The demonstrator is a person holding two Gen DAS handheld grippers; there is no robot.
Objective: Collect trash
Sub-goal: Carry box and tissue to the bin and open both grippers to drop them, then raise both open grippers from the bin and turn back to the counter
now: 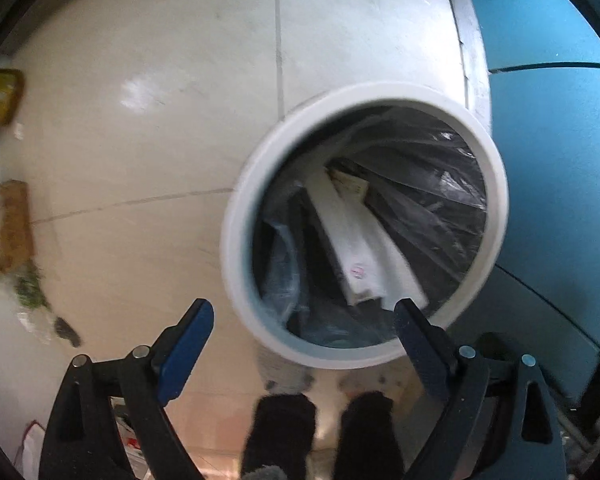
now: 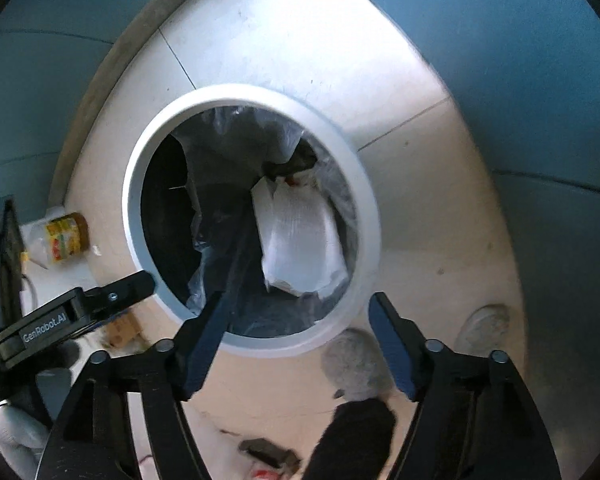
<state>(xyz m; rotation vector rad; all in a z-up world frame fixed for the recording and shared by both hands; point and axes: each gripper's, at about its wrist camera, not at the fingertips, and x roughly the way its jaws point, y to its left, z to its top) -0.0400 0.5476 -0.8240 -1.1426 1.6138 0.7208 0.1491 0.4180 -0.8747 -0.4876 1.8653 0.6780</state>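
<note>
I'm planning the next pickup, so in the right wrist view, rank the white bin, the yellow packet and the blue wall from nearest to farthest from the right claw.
1. White bin, directly under the right claw.
2. Yellow packet, on the floor at left.
3. Blue wall, behind the bin.

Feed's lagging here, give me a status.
Left gripper and right gripper open, empty, over the bin. White packet inside the liner. Nothing blocking.
</note>
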